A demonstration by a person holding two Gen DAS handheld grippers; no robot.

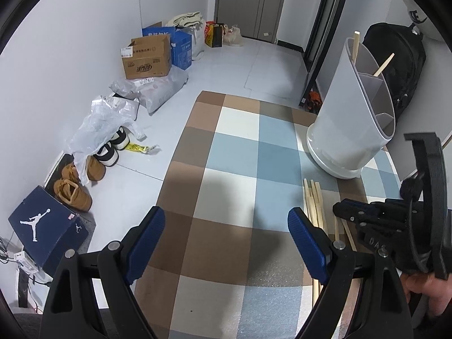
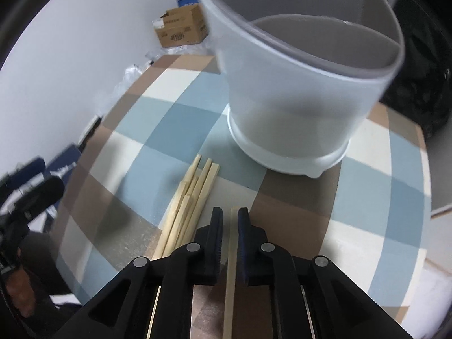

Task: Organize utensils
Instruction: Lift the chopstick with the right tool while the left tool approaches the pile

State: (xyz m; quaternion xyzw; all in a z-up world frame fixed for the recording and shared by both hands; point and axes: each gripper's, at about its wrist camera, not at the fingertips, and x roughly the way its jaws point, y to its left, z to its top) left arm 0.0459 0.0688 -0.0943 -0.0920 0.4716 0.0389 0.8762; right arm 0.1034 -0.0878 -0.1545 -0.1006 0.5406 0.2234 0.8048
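At the bottom centre of the right wrist view, the right tool (image 2: pixel 230 226) is nearly closed around a single chopstick (image 2: pixel 231 268). Left of it a chopstick bundle (image 2: pixel 189 206) lies on the checkered tabletop (image 2: pixel 135 141); beyond, upper right, stands the white holder (image 2: pixel 296 107). The left tool (image 1: pixel 226 226) gapes wide, empty.

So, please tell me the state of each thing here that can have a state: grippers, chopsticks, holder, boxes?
left gripper: open, empty
right gripper: shut on single chopstick
chopstick pile: lying flat on checked mat
utensil holder: upright, two sticks inside
brown carton: flaps open
shoe box: closed
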